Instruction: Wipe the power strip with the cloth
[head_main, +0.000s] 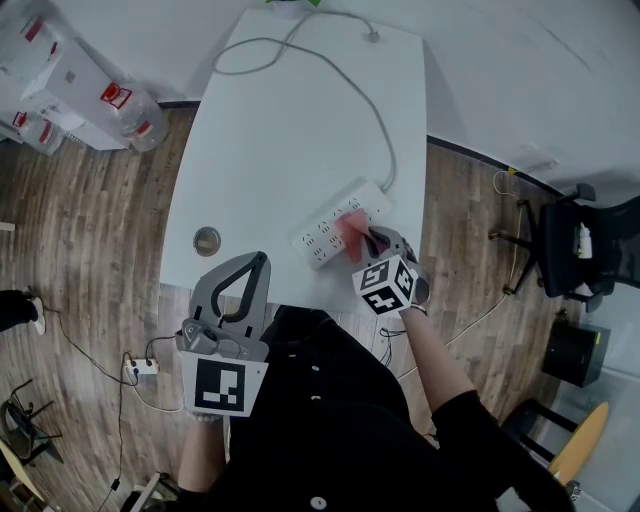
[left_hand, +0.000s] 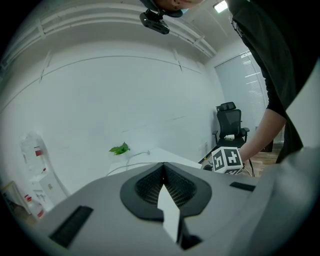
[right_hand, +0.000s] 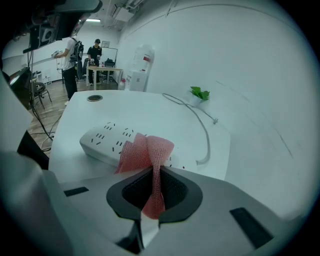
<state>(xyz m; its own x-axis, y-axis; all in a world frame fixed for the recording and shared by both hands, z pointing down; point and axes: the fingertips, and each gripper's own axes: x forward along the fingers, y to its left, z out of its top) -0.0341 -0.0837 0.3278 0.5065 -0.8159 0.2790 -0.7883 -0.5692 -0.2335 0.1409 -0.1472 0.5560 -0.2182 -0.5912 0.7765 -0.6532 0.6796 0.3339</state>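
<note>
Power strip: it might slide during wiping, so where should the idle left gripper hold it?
Probably the power strip's bare near end, pinched across the narrow width, approaching from the left. The cloth in the right gripper covers the middle, and the cord leaves the far end. The left gripper must open first.

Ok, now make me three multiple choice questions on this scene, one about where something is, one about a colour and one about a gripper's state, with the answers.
1. Where does the power strip lie?
A) in a drawer
B) on the white table
C) on a shelf

2. What colour is the cloth?
A) blue
B) pinkish red
C) yellow

3. How do the left gripper's jaws stand?
A) wide apart
B) closed on the cloth
C) closed on nothing

Answers:
1 B: the head view shows it on the tabletop.
2 B: it shows pinkish red, pinched in the right gripper.
3 C: the left gripper view shows the jaws together with nothing between them.
</note>
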